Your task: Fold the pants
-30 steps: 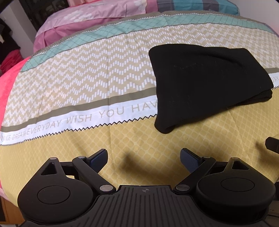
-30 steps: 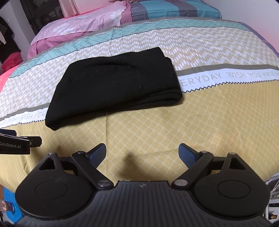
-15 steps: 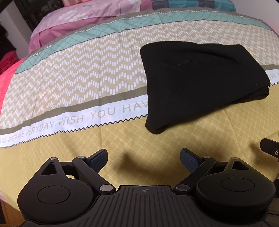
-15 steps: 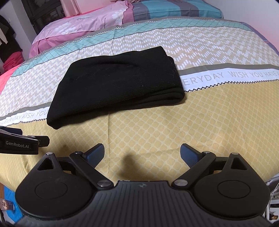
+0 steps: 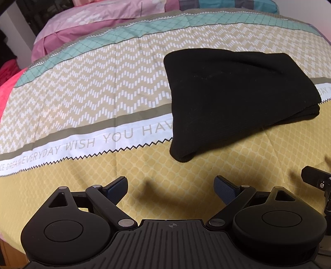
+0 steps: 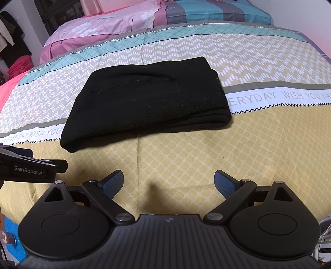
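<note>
The black pants (image 6: 149, 99) lay folded into a compact, layered bundle on the patterned quilt (image 6: 186, 161), across the white lettered band and the beige zigzag band, with the near edge of the bundle on the yellow lattice area. The stacked fold edges showed at the bundle's right end; its left near corner was rounded. In the left wrist view the same pants (image 5: 233, 97) sat to the right of centre, far of the gripper.

The left gripper (image 5: 170, 189) was released, its jaws spread wide with nothing between them, held over the yellow part of the quilt and well apart from the pants. The right gripper (image 6: 169, 183) was likewise released and empty, near the front edge of the bed, clear of the garment. Part of the left gripper's body was seen at the left edge of the right wrist view.

Pink bedding (image 6: 107, 27) and a blue striped cover (image 6: 217, 12) lay at the far end of the bed
</note>
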`<state>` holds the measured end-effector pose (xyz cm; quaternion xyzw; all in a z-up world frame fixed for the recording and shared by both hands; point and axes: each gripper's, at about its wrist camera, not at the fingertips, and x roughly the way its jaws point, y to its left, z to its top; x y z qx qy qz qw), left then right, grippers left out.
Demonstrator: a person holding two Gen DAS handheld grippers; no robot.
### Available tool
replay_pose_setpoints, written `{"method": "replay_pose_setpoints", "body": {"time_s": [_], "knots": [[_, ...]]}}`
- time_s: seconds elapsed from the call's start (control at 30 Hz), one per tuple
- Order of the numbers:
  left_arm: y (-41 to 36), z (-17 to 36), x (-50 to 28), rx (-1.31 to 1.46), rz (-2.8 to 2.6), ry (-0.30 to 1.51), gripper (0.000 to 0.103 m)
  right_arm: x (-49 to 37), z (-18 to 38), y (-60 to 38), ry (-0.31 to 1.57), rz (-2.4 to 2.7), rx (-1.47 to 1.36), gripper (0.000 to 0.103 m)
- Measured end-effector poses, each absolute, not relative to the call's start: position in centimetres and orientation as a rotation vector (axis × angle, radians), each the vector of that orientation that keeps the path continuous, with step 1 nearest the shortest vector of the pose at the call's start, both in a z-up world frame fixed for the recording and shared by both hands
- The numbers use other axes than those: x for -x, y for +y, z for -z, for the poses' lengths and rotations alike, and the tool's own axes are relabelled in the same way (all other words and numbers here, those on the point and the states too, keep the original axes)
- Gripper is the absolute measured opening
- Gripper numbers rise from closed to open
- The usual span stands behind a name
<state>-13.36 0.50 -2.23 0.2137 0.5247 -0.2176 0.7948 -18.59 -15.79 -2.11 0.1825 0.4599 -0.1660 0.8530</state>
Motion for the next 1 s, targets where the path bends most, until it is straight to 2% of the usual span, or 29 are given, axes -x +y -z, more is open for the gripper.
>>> {"method": "replay_pose_setpoints", "body": {"time_s": [1.0], "knots": [[0.9, 3.0, 12.4, -0.451, 0.45, 1.158, 0.103, 16.4, 2.5, -14.6, 0.997, 0.295, -0.354, 0.096]]}}
